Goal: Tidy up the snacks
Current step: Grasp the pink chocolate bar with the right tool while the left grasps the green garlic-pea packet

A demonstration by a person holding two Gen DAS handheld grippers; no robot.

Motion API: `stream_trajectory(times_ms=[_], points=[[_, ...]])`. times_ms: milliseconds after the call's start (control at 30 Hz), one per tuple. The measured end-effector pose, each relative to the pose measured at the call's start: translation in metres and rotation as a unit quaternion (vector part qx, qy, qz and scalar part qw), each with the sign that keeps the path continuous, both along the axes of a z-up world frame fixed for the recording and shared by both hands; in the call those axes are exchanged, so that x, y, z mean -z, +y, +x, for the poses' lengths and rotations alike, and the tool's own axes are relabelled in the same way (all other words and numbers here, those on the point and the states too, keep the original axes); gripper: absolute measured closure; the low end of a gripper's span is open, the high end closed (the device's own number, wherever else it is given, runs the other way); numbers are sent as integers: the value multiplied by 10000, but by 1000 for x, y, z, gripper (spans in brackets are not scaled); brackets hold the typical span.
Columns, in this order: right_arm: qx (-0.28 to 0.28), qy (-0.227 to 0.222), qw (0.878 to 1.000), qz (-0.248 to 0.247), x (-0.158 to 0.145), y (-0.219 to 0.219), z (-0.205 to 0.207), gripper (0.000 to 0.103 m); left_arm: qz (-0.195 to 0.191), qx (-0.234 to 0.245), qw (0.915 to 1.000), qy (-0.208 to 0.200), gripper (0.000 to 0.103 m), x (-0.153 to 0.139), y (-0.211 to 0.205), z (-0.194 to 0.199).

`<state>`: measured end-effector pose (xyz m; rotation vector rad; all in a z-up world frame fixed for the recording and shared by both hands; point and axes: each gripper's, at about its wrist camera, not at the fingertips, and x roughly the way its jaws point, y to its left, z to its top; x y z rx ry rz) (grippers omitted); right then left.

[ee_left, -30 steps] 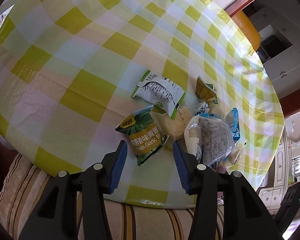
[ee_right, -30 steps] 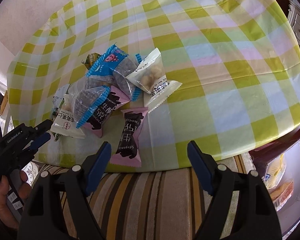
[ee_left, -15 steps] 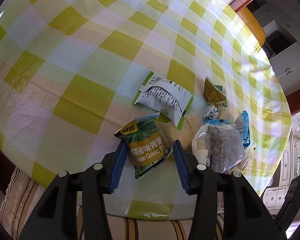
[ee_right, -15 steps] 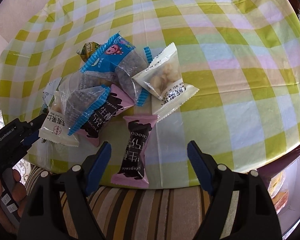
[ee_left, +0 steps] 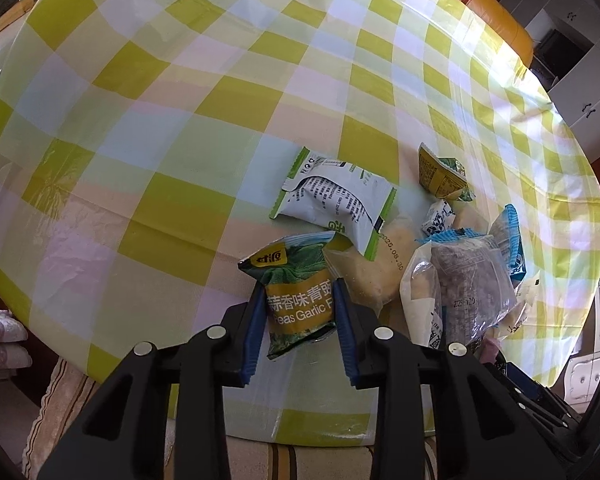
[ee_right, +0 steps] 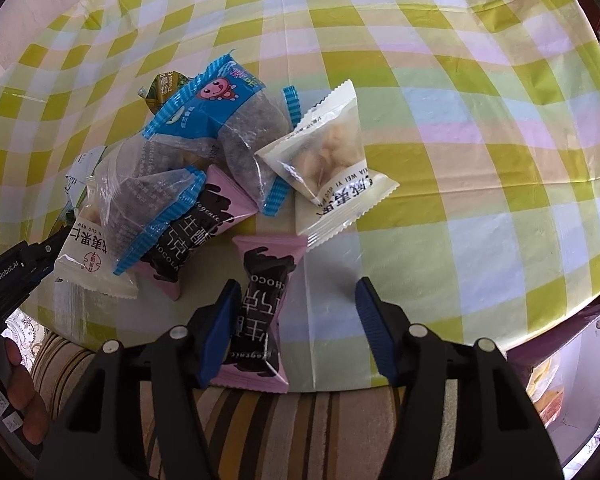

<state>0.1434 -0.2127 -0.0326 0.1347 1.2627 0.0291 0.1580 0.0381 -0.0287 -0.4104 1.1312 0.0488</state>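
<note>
Left gripper [ee_left: 296, 312] pinched on the green garlic-pea packet [ee_left: 296, 292] at the near edge of the checked table [ee_left: 172, 128], so mid-pickup, probably. Right gripper [ee_right: 296, 320] spread wide, left pad beside the pink chocolate packet [ee_right: 260, 316], nothing held. Next up, likely: lift the pea packet out of the snack pile [ee_right: 180, 168] without dragging neighbours. No box, tray or bin anywhere in view, so destination unknown.

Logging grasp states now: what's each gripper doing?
Left gripper: closed on the green garlic peas packet.
Right gripper: open, holding nothing.
</note>
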Motion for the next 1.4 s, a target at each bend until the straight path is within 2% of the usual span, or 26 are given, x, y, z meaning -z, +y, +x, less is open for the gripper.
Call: stream_trajectory(times_ms=[33, 100, 167, 700, 1100, 1400], points=[[2, 6, 10000, 34, 0, -1, 0, 59, -21, -8, 10000, -1, 73, 0, 1, -1], [-7, 30, 9999, 96, -1, -3, -1, 76, -38, -40, 10000, -26, 73, -2, 3, -3], [-9, 7, 10000, 85, -3, -5, -3, 84, -49, -60, 9999, -78, 74, -5, 4, -6], [83, -359, 9992, 185, -31, -24, -29, 85, -99, 84, 9990, -429, 74, -36, -9, -32], [383, -638, 9972, 80, -49, -64, -56, 85, -136, 871, 9940, -651, 74, -59, -77, -43], [742, -754, 9944, -39, -53, -104, -75, 85, -145, 1526, 9854, -739, 74, -71, -134, -53]])
